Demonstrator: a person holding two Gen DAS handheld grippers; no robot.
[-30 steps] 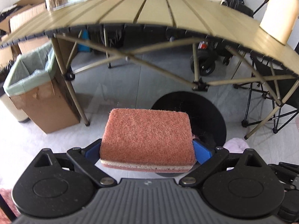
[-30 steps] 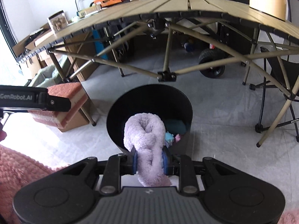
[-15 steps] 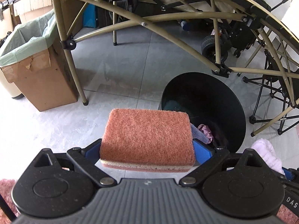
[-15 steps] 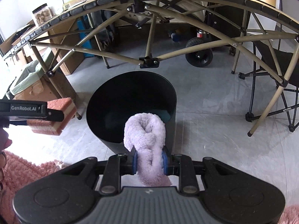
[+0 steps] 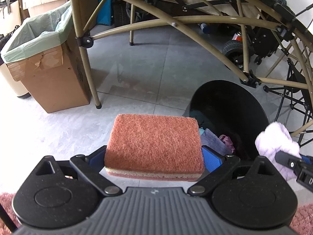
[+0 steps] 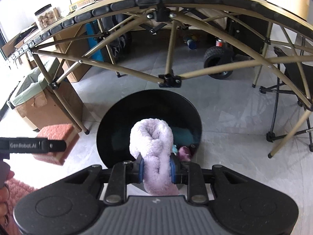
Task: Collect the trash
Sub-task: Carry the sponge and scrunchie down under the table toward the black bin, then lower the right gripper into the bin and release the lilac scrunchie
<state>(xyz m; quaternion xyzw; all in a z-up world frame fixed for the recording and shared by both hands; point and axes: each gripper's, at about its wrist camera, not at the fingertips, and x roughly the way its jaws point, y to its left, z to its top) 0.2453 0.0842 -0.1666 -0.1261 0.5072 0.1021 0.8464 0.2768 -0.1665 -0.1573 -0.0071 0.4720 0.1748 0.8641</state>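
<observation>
Both claws are carrying trash toward the black bin (image 6: 121, 121) on the floor, each item held out ahead so it can be dropped straight in. The right claw (image 6: 156, 169) is pinching narrow on a lilac fuzzy cloth (image 6: 151, 137), hanging it right over the bin's open mouth, near the front rim. The left claw (image 5: 154, 156) is clamping a pink sponge (image 5: 153, 143) flat by its short ends, sitting just left of the bin rim, over bare floor (image 5: 137, 74). A bench leg joint (image 6: 169, 79) is standing close behind the bin's far rim, so open room is lying front and above. A lined cardboard box (image 5: 49, 74) is standing well apart at the left bench leg
</observation>
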